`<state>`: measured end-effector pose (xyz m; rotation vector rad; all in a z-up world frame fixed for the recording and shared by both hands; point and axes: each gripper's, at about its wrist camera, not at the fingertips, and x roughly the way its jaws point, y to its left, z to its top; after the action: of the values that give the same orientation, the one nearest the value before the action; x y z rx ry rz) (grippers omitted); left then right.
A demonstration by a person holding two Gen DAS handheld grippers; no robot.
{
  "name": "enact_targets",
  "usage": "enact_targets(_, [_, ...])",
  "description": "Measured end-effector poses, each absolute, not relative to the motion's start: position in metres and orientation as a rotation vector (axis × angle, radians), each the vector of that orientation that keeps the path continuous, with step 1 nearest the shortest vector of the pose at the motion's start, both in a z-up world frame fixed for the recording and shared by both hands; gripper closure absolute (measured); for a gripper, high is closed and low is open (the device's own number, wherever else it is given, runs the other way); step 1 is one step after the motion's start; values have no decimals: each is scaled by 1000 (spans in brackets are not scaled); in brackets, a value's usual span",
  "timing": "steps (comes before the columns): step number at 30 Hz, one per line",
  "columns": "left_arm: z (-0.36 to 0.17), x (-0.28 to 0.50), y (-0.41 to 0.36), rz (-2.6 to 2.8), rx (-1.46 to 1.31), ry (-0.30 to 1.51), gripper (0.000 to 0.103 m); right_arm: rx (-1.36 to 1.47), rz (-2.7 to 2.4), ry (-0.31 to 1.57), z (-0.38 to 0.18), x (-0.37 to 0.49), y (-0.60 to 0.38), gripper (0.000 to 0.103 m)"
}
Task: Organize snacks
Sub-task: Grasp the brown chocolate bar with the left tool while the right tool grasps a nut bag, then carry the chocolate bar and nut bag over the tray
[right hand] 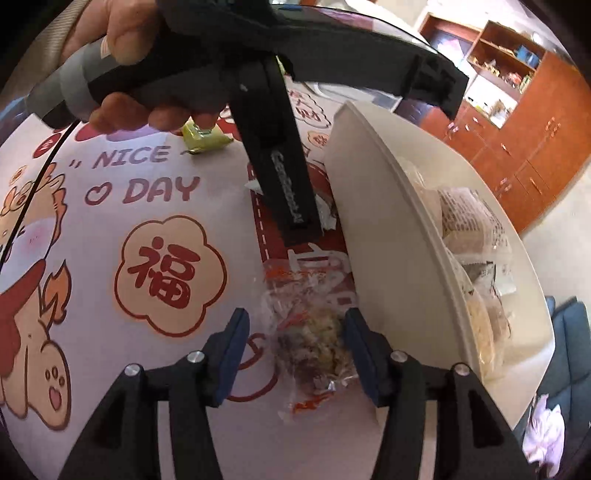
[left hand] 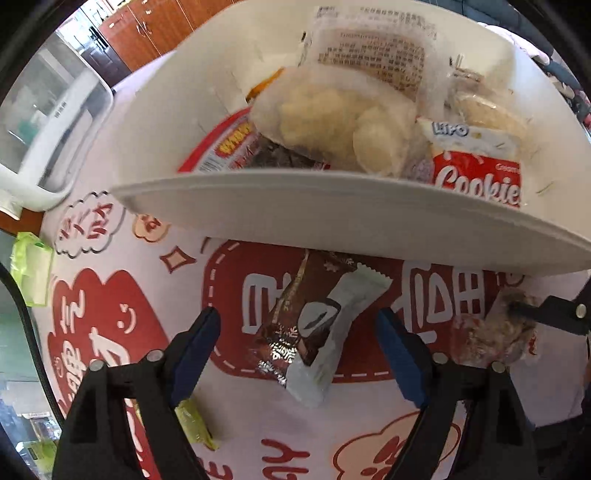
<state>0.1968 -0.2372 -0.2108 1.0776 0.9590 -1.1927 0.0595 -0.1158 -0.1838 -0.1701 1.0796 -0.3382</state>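
Observation:
A brown-and-white snack packet lies on the printed tablecloth just in front of the white bin. My left gripper points down over it, open, with a blue pad on either side and clear of the wrapper. A clear packet of crumbly snack lies on the cloth beside the bin wall. My right gripper stands open around it; the left pad is apart from it and the right pad is close against its edge. The bin holds several packets, among them a red cookie pack.
A small green candy lies on the cloth behind the left gripper, also seen as the green candy by its left finger. A clear lidded box stands at the table's far left. A hand holds the left gripper's body. Wooden cabinets stand beyond.

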Motion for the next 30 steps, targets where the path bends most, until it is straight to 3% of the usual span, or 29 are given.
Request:
enact_targets(2, [-211, 201, -239, -1217, 1044, 986, 35, -156, -351, 1107, -185, 63, -116, 40])
enact_targets(3, [-211, 203, -239, -1241, 1020, 1025, 49, -152, -351, 1117, -185, 65, -116, 39])
enact_targets(5, [-212, 204, -237, -1263, 997, 1059, 66, -155, -354, 1141, -186, 69, -115, 38])
enact_targets(18, [-210, 199, -194, -1148, 971, 1117, 71, -158, -369, 1281, -186, 87, -114, 38])
enact_targets(27, [-204, 215, -119, -977, 815, 1212, 71, -196, -333, 1328, -190, 104, -113, 39])
enact_targets(30, [-197, 210, -85, -913, 731, 1234, 71, -213, -336, 1342, -189, 107, -113, 43])
